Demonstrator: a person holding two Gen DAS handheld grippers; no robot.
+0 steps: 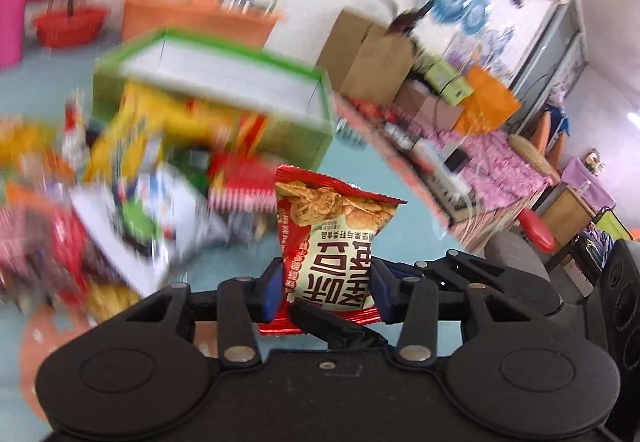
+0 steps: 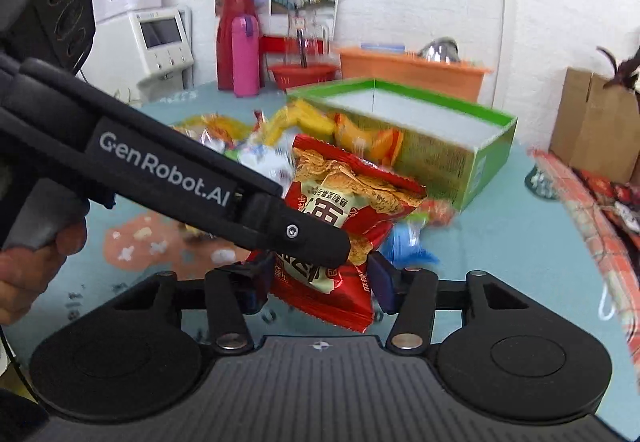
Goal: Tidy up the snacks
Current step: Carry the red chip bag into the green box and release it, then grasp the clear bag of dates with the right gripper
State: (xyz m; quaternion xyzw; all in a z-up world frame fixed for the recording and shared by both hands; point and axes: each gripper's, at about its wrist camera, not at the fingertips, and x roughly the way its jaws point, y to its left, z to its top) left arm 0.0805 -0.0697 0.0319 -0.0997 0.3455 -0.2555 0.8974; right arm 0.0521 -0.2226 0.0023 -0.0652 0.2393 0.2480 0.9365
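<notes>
Red foil snack bag [image 1: 332,242], printed with golden crisps at one end and large dark characters on a cream panel, is lifted clear of the tabletop [image 1: 360,182]. In the left wrist view its long axis runs straight away from the camera, the crimped end with the crisp picture pointing far and up, the other crimped end low against the tool body. The printing reads upside down from this side.

Blue pads of the left tool [image 1: 327,288] press on both narrow sides of the bag, pinching it across its lower half.

In the right wrist view the same bag [image 2: 344,202] leans, its crisp end tilted up and toward the left, its lower crimped end hanging between the blue pads of the right tool [image 2: 320,282]. Those pads stand spread on either side of the bag; the right pad sits just beside the foil with a gap, and whether the left pad touches cannot be told. One black finger [image 2: 280,230] of the left tool crosses the front of the bag from the left, and a hand [image 2: 28,262] grips its handle at the left edge.

Behind the bag sits a green box [image 2: 452,158] with a pale inside, open at the top, beside a blurred heap of other snack packets [image 2: 256,138] on the pale blue tabletop.
</notes>
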